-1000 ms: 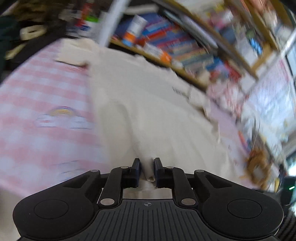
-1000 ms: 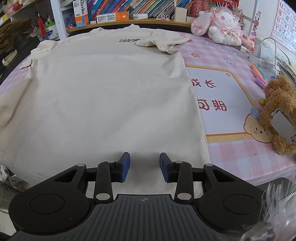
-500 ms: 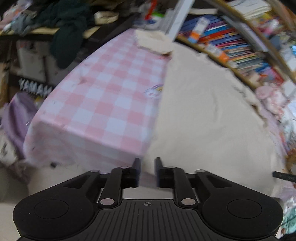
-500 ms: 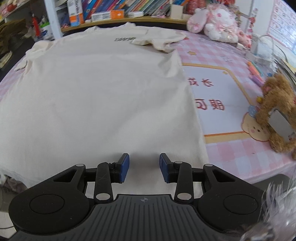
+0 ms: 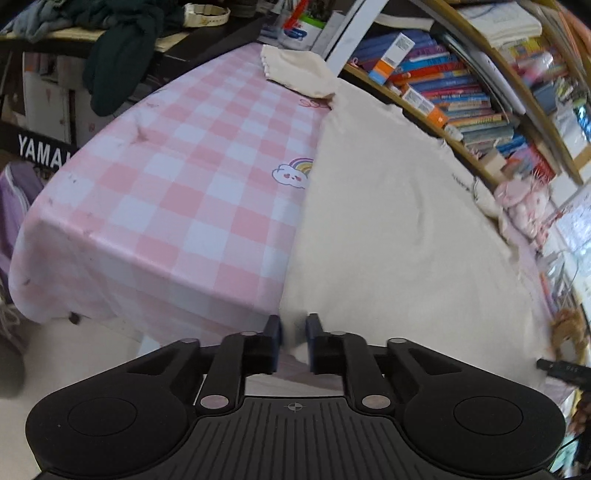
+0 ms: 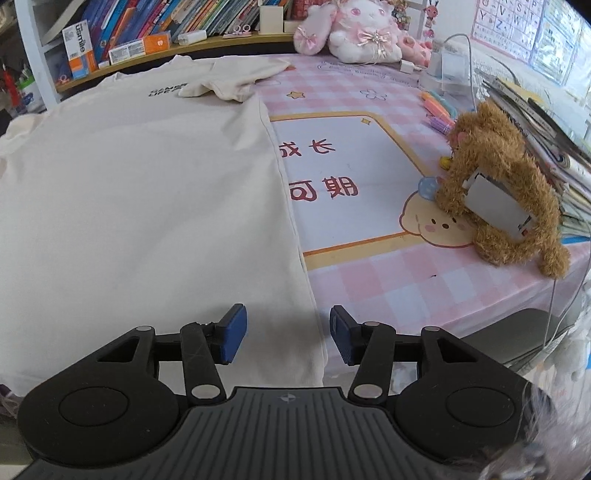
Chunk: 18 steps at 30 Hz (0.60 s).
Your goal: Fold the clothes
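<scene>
— Where's the shirt?

— The cream T-shirt [image 6: 140, 192] lies spread flat on the worktop [image 6: 406, 280], which wears a pink checked cloth. Its collar end is toward the bookshelf [image 6: 155, 26], its hem hangs over the near edge, and one sleeve is folded in over the chest print. From the left camera the other sleeve [image 5: 299, 72] lies out on the checks at the far corner.

— And the left gripper?

— The left gripper [image 5: 293, 339] points steeply down at the near left corner of the shirt, right where the hem drops over the worktop edge. Its jaws have just been closing, and a narrow fold of the cream cloth stands between them; the pads look pressed onto it.

— The right one?

— The right gripper [image 6: 286, 334] also tilts down, at the near right corner of the hem. Its jaws have just been opening and stand apart, straddling the side seam: one pad over the cloth, the other beyond its edge, neither pressing on it.

— Anything beside the shirt?

— A brown plush toy [image 6: 506, 192] sits to the right on the printed mat, well apart from the shirt, and a pink and white plush rabbit [image 6: 354, 29] sits at the back by the shelf.
</scene>
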### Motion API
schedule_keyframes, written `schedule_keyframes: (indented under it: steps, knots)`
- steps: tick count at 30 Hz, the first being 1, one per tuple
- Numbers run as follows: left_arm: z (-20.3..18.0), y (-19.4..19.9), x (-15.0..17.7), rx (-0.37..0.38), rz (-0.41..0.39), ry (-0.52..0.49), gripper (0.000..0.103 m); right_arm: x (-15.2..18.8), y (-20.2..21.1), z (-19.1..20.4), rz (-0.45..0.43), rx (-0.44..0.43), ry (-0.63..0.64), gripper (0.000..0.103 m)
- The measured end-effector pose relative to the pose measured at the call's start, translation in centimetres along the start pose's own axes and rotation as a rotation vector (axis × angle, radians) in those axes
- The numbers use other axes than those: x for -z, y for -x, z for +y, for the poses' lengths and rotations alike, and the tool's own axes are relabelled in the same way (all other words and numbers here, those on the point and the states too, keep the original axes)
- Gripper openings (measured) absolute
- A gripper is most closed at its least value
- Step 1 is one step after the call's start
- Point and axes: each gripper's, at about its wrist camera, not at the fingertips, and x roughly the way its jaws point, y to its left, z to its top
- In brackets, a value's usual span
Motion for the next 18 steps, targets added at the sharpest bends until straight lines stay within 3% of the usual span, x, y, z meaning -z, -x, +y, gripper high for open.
schedule_keyframes:
  steps: [1, 4, 7, 10, 18]
  knots:
    - [-0.1, 0.1, 0.1, 0.002, 0.0, -0.002, 0.004, -0.1, 0.0, -0.1, 0.005, -0.008, -0.008, 0.044]
    - [-0.4, 0.3, 0.4, 0.005, 0.003, -0.012, 0.003, -0.4, 0.0, 0.0, 0.01, -0.042, 0.011, 0.02]
    - [-0.8, 0.4, 0.8, 0.011, 0.012, -0.019, 0.002, -0.7, -0.1, 0.0, 0.01, -0.035, 0.041, 0.007]
    - [-1.2, 0.2, 1.0, 0.023, 0.031, -0.03, 0.002, -1.1, -0.6, -0.3, -0.009, 0.026, 0.046, 0.006]
    - [-1.6, 0.4, 1.0, 0.018, 0.048, -0.061, 0.002, -1.3, -0.8, -1.1, -0.006, 0.027, 0.008, 0.006]
